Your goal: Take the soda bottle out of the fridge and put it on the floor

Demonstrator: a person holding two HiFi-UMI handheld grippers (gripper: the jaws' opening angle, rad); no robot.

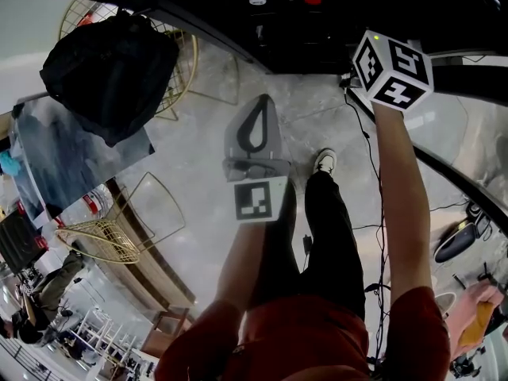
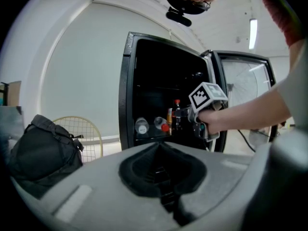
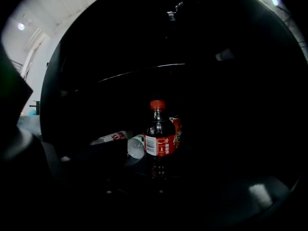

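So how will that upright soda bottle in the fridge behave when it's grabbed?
Probably heavy for its size: the soda bottle looks full of dark liquid. Tall, narrow and upright, it may tip if nudged near the red cap. The smooth round body could slip in a loose grip.

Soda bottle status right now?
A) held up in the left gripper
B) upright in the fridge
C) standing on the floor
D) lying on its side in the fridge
B: the soda bottle stands upright, red cap up, inside the fridge, with other bottles lying on their sides to its left.
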